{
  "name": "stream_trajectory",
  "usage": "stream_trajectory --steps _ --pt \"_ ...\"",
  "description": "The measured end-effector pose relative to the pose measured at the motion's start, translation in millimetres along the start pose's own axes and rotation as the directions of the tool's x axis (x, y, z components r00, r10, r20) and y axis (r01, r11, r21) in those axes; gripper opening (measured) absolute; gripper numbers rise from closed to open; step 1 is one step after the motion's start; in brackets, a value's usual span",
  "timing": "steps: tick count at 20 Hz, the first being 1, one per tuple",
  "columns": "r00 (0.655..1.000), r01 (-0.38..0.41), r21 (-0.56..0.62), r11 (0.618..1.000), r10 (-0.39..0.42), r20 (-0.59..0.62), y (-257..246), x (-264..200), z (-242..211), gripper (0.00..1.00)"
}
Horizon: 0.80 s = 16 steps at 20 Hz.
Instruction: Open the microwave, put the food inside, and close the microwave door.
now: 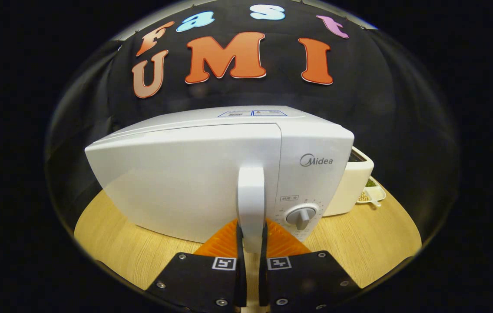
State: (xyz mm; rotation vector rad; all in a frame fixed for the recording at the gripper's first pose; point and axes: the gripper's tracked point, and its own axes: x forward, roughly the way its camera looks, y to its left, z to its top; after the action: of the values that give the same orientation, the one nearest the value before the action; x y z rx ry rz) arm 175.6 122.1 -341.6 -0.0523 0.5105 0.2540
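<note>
Gripper view — fingers (224, 241) clamped on microwave (185, 182) door handle (250, 204).

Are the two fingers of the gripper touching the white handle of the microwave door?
Touching. In the gripper view, the orange fingers of the gripper press on the lower end of the door handle from both sides, with no gap showing.

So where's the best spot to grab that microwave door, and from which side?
By the handle, the upright white bar at the door's edge beside the dial. It stands proud of the door, so come straight at the front with one finger on each side. The hand-held gripper is shut on its lower end that way.
</note>
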Motion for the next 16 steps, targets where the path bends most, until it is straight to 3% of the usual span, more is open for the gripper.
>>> stream_trajectory --steps 6,16 --pt "0.997 0.037 -0.023 0.999 -0.035 0.072 8.1 -41.4 -17.0 0.08" --pt "0.984 0.171 0.024 0.985 -0.172 0.034 51.9 -129.5 -64.6 0.08"
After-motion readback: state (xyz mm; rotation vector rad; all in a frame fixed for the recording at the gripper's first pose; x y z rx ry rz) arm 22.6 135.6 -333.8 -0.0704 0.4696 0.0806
